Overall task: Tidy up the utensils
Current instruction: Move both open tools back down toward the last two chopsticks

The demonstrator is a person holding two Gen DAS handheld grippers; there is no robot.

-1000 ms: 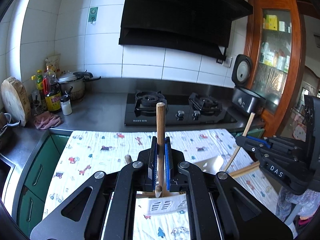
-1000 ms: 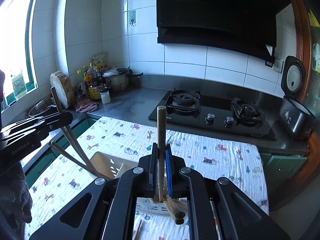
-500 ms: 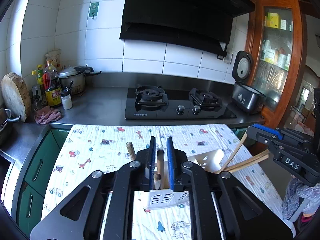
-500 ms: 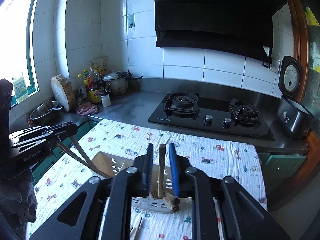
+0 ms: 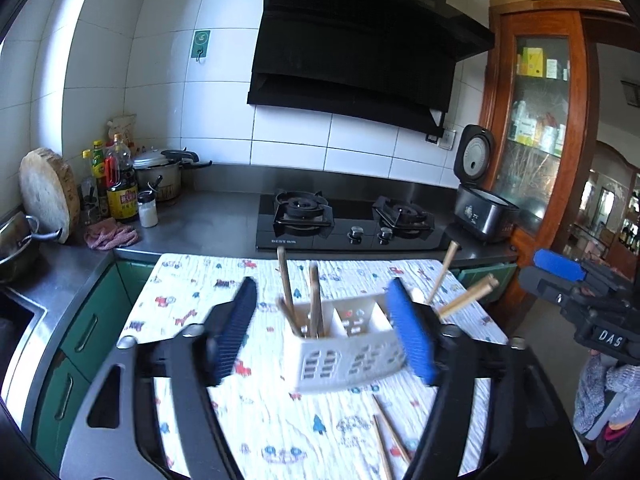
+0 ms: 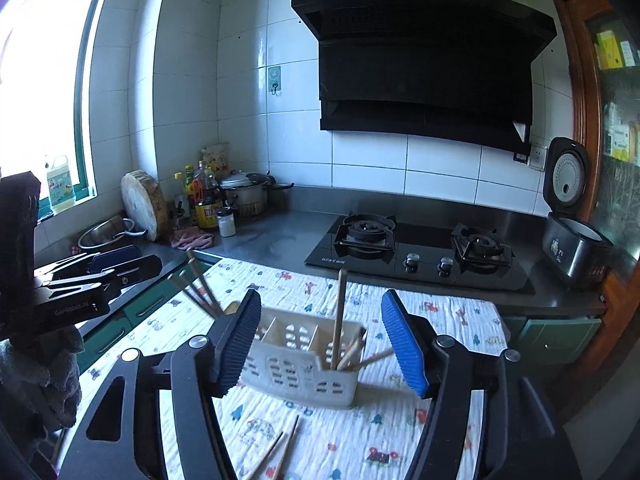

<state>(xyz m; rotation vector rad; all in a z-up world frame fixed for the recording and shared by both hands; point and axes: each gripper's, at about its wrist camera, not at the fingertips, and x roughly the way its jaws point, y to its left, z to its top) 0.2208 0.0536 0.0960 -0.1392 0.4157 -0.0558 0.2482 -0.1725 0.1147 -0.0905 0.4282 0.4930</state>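
Chopsticks (image 5: pixel 382 436), thin, stiff, light and prone to roll, lie loose on the patterned tabletop (image 5: pixel 192 304) before the white caddy (image 5: pixel 344 354), best pinched mid-shaft, while left tongs (image 5: pixel 320 328) and right tongs (image 6: pixel 320 338) are opening, nothing clamped.
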